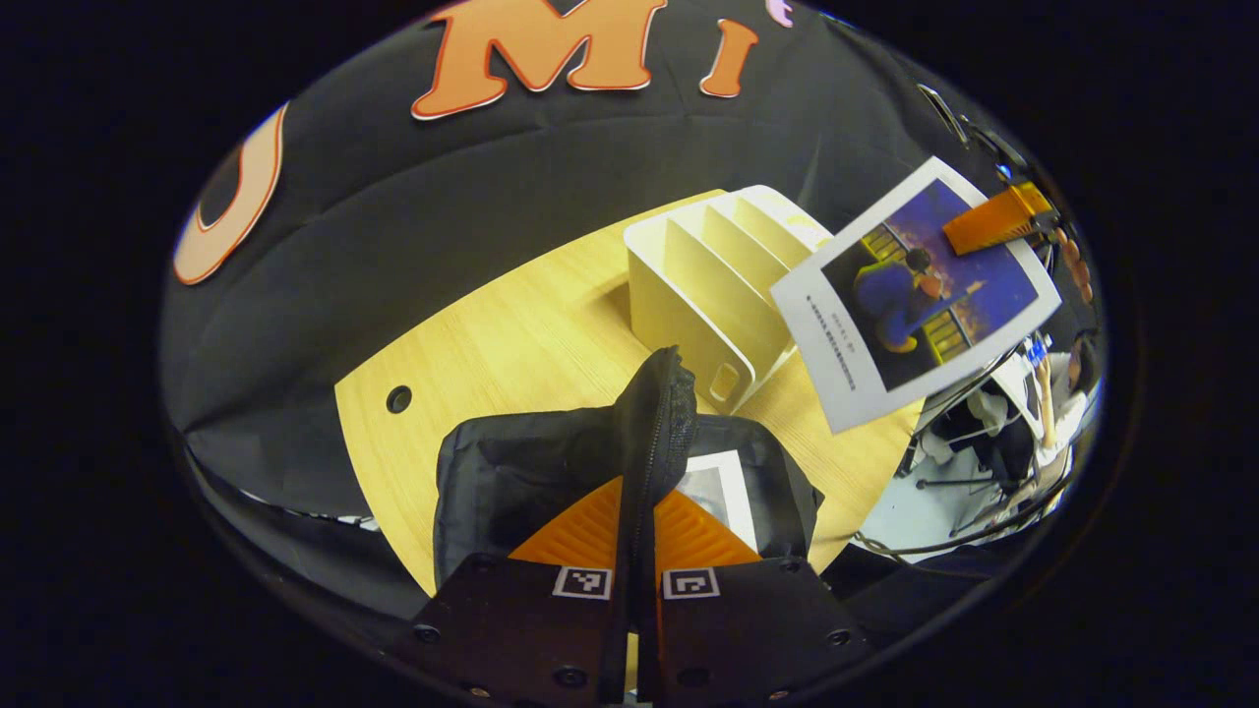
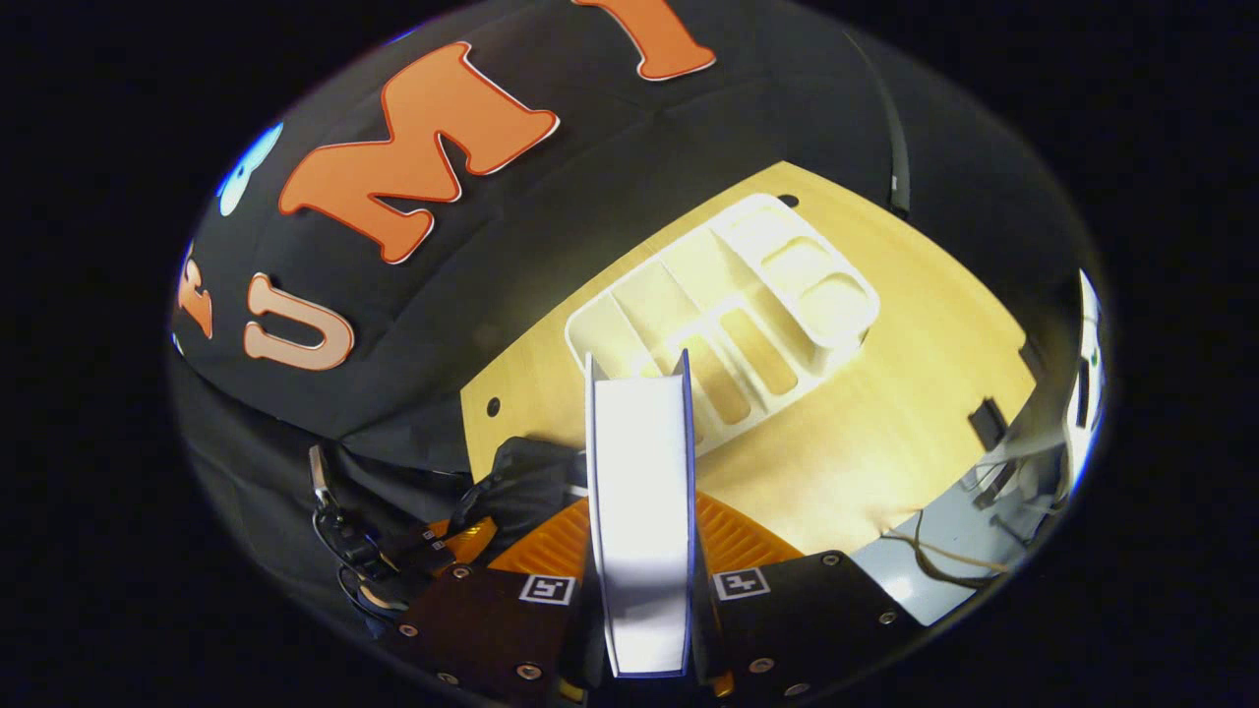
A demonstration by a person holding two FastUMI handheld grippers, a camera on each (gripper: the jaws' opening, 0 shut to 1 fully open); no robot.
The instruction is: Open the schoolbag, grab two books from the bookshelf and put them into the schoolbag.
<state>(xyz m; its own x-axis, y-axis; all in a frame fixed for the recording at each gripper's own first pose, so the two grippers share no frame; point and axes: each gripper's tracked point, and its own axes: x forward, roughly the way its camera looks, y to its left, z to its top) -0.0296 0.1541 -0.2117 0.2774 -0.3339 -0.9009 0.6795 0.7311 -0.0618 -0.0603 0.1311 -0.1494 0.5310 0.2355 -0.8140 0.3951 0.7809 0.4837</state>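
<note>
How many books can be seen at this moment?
2. One book is clamped in the right gripper, above the table beside the white shelf. The other lies inside the open bag, partly showing. More may be hidden in the bag.

1 schoolbag (image 1: 511,472), 1 bookshelf (image 1: 708,285), 2 books: 1 held up (image 1: 915,295), 1 in bag (image 1: 723,492), 1 table (image 1: 492,334), 2 tools
</note>
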